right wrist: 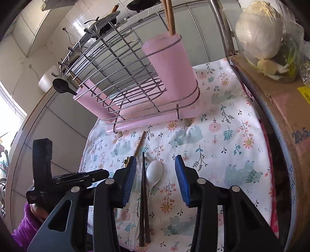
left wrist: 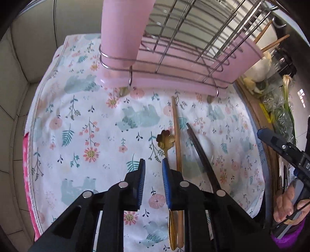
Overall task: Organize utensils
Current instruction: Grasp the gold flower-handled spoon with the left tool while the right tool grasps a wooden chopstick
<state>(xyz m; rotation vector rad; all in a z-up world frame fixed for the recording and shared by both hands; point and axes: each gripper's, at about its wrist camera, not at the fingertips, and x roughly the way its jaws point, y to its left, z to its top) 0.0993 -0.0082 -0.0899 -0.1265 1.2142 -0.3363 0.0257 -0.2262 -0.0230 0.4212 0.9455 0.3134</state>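
A wire dish rack [left wrist: 186, 38] with a pink tray and pink utensil cups [left wrist: 124, 29] stands at the far end of a floral cloth [left wrist: 87, 126]. On the cloth lie a gold flower-end spoon [left wrist: 164, 139], a wooden chopstick [left wrist: 177, 135] and dark chopsticks [left wrist: 201, 155]. My left gripper [left wrist: 153, 164] is open and empty, just left of the gold spoon. In the right wrist view my right gripper [right wrist: 155, 166] is open above a white spoon [right wrist: 155, 171] and the dark chopsticks [right wrist: 143, 193]. The right pink cup [right wrist: 170, 64] holds wooden chopsticks [right wrist: 169, 17].
A cardboard box [right wrist: 281, 108] with bagged vegetables [right wrist: 261, 33] borders the cloth on the right. A black ladle [right wrist: 62, 85] hangs at the rack's left cup. Grey tiled wall lies to the left. The other hand-held gripper [left wrist: 286, 151] shows at the right edge of the left wrist view.
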